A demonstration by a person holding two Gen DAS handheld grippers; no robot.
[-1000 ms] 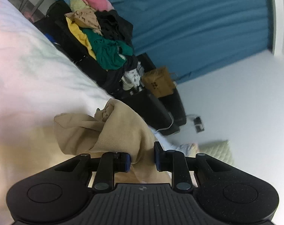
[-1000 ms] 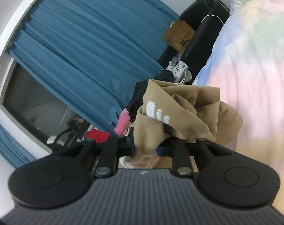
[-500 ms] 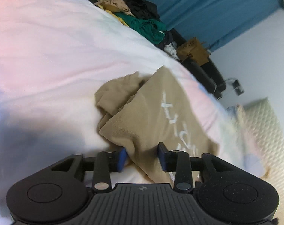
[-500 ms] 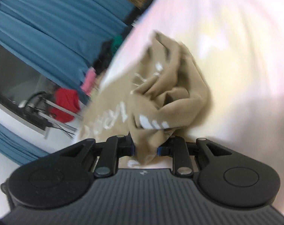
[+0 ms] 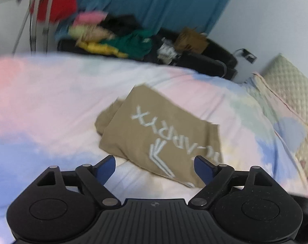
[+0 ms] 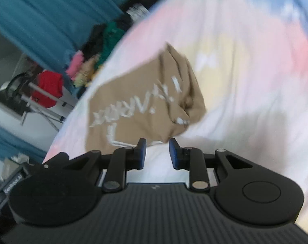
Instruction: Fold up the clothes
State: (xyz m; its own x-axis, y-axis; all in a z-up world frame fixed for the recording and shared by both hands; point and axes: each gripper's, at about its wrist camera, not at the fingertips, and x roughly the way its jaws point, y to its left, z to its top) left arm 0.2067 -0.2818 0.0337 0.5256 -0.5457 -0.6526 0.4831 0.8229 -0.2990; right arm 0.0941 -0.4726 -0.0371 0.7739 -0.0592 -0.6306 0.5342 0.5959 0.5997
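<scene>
Lying loose on the bedspread [image 5: 52, 93]: tan shirt [image 5: 160, 130].

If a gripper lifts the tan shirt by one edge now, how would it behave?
The tan shirt would likely droop limply: its bunched edge shows soft fabric. It probably weighs little and may unfold, lying loosely layered on the bedspread.

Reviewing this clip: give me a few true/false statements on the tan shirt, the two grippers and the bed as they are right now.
1. The left gripper is clamped on the tan shirt. False: its jaws are wide apart and hold nothing.
2. The tan shirt lies on the pastel bedspread. True.
3. The right gripper is open. True.
4. The shirt's white lettering is hidden underneath. False: it faces up.
5. A pile of clothes sits beyond the bed. True.
</scene>
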